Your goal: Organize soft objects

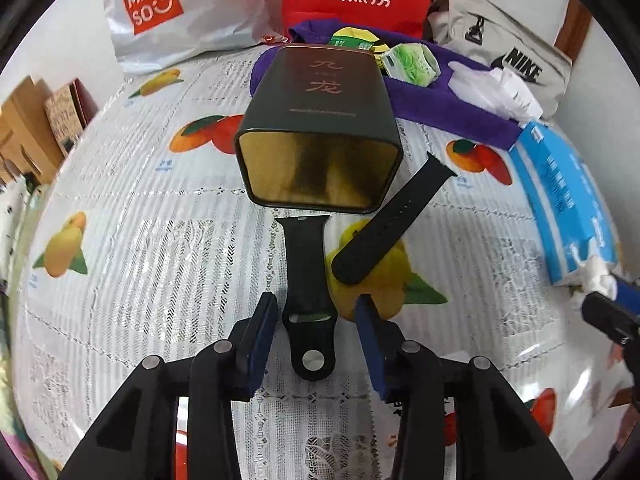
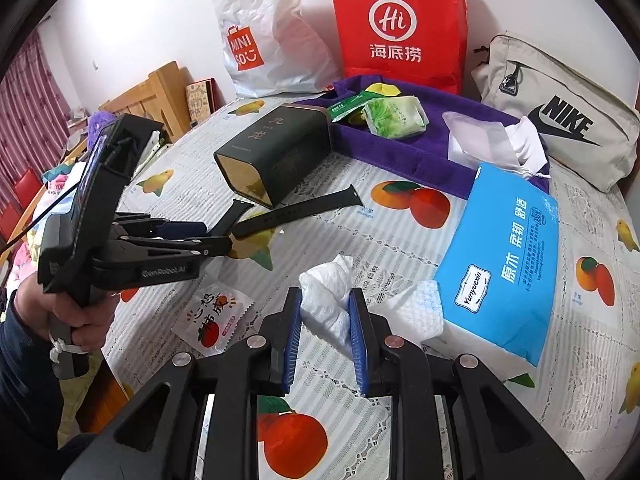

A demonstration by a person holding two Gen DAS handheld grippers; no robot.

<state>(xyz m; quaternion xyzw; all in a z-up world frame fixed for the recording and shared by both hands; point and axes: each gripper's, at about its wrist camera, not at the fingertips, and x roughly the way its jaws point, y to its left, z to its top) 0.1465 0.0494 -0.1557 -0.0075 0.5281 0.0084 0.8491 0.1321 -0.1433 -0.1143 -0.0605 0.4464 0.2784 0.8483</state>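
Note:
Two black watch strap halves lie on the fruit-print tablecloth. One strap (image 1: 307, 280) runs between the fingers of my left gripper (image 1: 316, 312), which is open around its near end. The other strap (image 1: 394, 216) lies angled to the right. A dark open tin (image 1: 320, 128) lies on its side just beyond them. My right gripper (image 2: 325, 308) is shut on a crumpled white tissue (image 2: 326, 292) pulled from the blue tissue pack (image 2: 508, 256). In the right wrist view the left gripper (image 2: 218, 236) sits beside the straps (image 2: 296, 210).
A purple towel (image 2: 416, 148) at the back holds green snack packets (image 2: 394, 116) and a clear bag. Behind stand a red paper bag (image 2: 400, 24), a Miniso bag (image 2: 260, 40) and a grey Nike pouch (image 2: 568, 112). A small snack sachet (image 2: 216, 316) lies near the front edge.

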